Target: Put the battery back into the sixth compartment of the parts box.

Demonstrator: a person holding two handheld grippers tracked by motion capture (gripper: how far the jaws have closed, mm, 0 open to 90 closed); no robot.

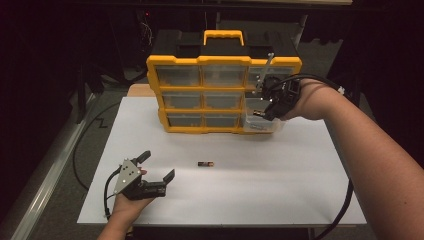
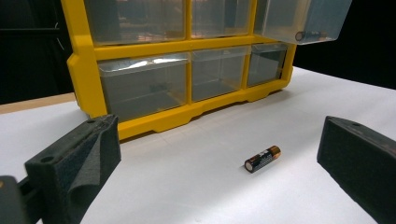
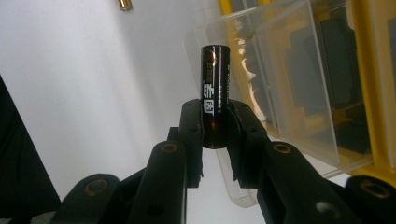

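The right claw (image 3: 215, 133) is clenched on a battery (image 3: 215, 95) just at the pulled-out clear drawer (image 3: 280, 93) of the yellow organizer (image 1: 200, 85), prob. to drop it in, while the left claw (image 1: 155, 167) rests released on the tabletop (image 1: 250, 170) w/ a 2nd battery (image 2: 262, 158) near, ready for next pick.

Open white table (image 1: 280, 195) before yellow organizer (image 1: 200, 95); lone battery (image 1: 205, 164).

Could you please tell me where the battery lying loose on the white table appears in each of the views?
High view: the loose battery lies centre, before the yellow organizer.
Left gripper view: lower right, between the open jaws.
Right gripper view: top edge, left of centre.
Shared landmark: the organizer.
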